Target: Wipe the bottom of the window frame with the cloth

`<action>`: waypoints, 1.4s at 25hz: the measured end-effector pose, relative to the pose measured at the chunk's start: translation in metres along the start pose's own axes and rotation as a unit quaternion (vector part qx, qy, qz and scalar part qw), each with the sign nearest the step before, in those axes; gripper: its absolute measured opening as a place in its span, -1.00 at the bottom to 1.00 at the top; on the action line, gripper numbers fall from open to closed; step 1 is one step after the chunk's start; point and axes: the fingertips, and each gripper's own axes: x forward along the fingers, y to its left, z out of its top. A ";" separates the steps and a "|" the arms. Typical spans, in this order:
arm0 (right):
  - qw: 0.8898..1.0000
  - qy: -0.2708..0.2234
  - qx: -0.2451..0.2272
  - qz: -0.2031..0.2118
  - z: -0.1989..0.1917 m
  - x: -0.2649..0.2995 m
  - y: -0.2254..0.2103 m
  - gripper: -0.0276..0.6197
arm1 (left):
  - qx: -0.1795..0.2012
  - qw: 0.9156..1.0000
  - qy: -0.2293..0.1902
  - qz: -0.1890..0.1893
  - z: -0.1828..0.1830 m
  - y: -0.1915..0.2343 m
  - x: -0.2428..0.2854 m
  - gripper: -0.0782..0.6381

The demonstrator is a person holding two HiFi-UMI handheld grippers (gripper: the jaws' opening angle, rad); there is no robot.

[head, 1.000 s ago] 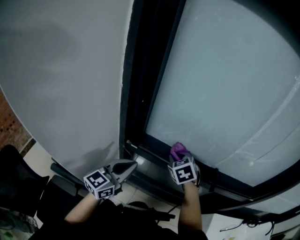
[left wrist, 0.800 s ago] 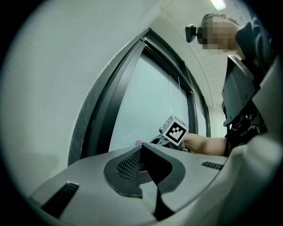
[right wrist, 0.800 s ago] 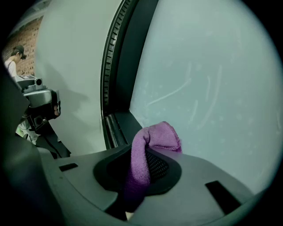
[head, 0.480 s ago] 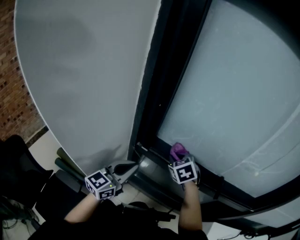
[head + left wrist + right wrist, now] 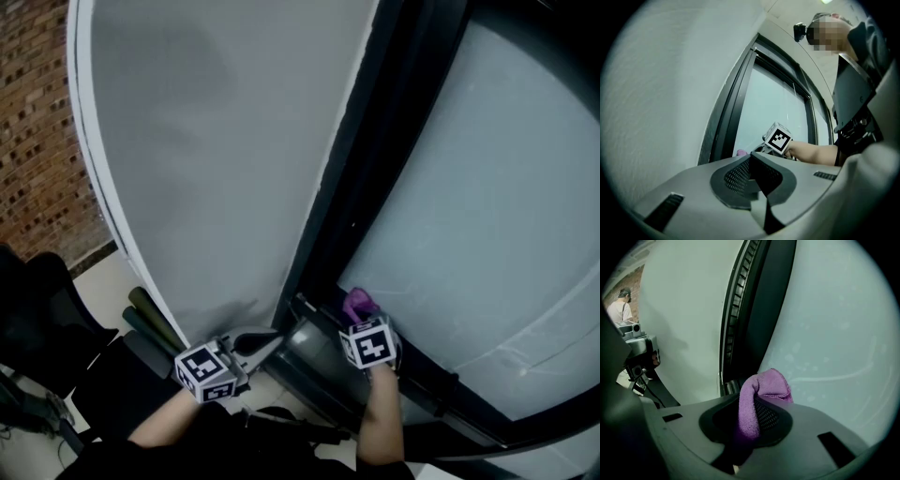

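A purple cloth (image 5: 357, 304) (image 5: 759, 394) is pinched in my right gripper (image 5: 361, 317), whose jaws are shut on it. The cloth's free fold sticks out past the jaws and rests at the bottom of the dark window frame (image 5: 412, 375), against the frosted pane (image 5: 487, 206). My left gripper (image 5: 267, 339) hovers to the left, near the frame's lower left corner, jaws shut with nothing between them. In the left gripper view the right gripper's marker cube (image 5: 778, 138) and a sliver of cloth (image 5: 741, 152) show beyond the jaws.
A grey wall panel (image 5: 206, 159) stands left of the upright frame post (image 5: 375, 159). A brick wall (image 5: 37, 141) is at far left. Dark chairs (image 5: 37, 328) and cables lie on the floor below. A person (image 5: 621, 305) stands far off.
The head view has swung so the frame and pane sit further right and the brick wall shows. Both grippers stay in almost the same place at the frame's bottom.
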 end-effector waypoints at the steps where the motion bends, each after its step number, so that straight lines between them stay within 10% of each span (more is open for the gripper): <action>1: 1.000 0.000 -0.001 0.005 0.003 0.003 0.002 -0.71 | -0.001 1.000 0.000 0.005 0.000 0.001 -0.002 -0.80; 35: 0.997 -0.056 -0.006 0.060 0.027 0.009 0.042 -0.71 | -0.003 0.999 -0.014 0.033 0.001 0.009 -0.017 -0.80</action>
